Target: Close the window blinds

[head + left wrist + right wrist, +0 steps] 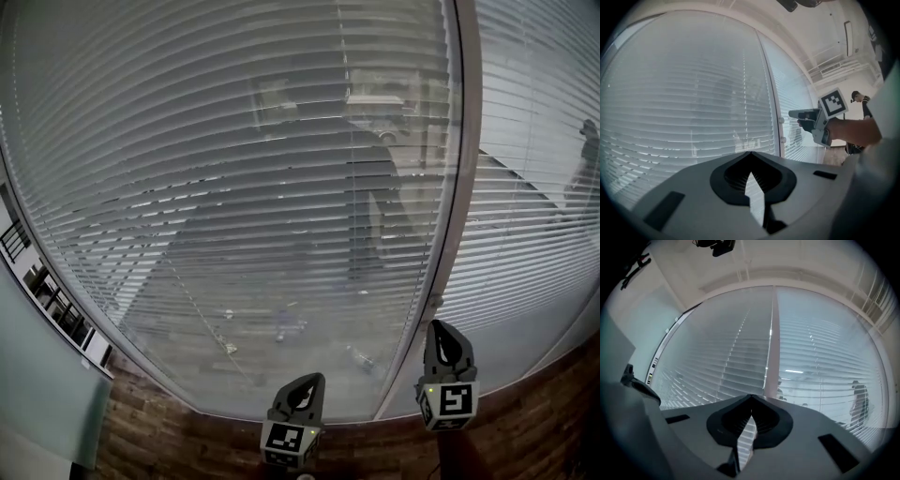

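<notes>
- Grey-white blinds (234,187) cover the whole window, in two panels either side of an upright post (461,141). They are lowered to the bottom edge.
- The slats of the left panel are tilted but not flat. Thin gaps run between them, and the street and a building outside show through.
- The left gripper (312,379) is low at the window's bottom edge, in front of the left panel. Its jaws are together with nothing between them.
- The right gripper (438,326) is just beside the foot of the post, with its tip up near a small knob (434,301) there. Its jaws are pressed together, and nothing shows between them in its own view.
- I cannot tell whether the tip touches the post or the knob.
- No cord or wand can be made out for certain.
- Step in hand, as I judge it: the blinds are down and the slats remain to be turned flat. The right gripper is going for the control at the post.
- Next move, likely: find that control, open the jaws, take hold of it, then turn or pull until the gaps close.
</notes>
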`<state>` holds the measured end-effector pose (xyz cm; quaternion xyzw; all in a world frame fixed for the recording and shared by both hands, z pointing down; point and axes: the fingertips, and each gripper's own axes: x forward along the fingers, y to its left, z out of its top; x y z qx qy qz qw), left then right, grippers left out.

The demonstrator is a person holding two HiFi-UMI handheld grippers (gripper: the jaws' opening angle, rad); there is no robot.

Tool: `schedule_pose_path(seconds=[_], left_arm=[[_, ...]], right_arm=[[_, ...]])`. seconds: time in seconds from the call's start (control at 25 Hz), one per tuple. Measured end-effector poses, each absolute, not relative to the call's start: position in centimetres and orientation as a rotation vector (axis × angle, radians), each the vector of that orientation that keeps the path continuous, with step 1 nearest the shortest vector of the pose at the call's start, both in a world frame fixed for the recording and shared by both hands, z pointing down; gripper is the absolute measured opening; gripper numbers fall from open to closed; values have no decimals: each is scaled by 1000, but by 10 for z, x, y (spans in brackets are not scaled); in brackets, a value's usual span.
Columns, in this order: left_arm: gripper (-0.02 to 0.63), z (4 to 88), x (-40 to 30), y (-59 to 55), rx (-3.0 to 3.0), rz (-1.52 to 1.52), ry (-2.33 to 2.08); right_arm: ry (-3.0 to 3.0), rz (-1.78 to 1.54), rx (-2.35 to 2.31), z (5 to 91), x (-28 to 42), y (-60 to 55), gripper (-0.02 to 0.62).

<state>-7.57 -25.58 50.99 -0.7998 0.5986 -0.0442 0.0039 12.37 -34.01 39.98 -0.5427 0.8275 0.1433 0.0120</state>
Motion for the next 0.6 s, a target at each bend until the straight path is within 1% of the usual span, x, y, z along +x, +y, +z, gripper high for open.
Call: schedule_pose_path(seconds=[0.08,0.24,0.6], left_arm=[[-2,500,-81,-242,-2473,-143,1905],[-2,476,-82,-248,-2396,-99,1987],[-2,475,-94,-228,-2344,-92,2105]], right_arm=[[2609,451,-1659,399,112,-319,3],[2666,388,-1583,404,98,-317,3],[2752,252,-1522,447,69,-290,3]])
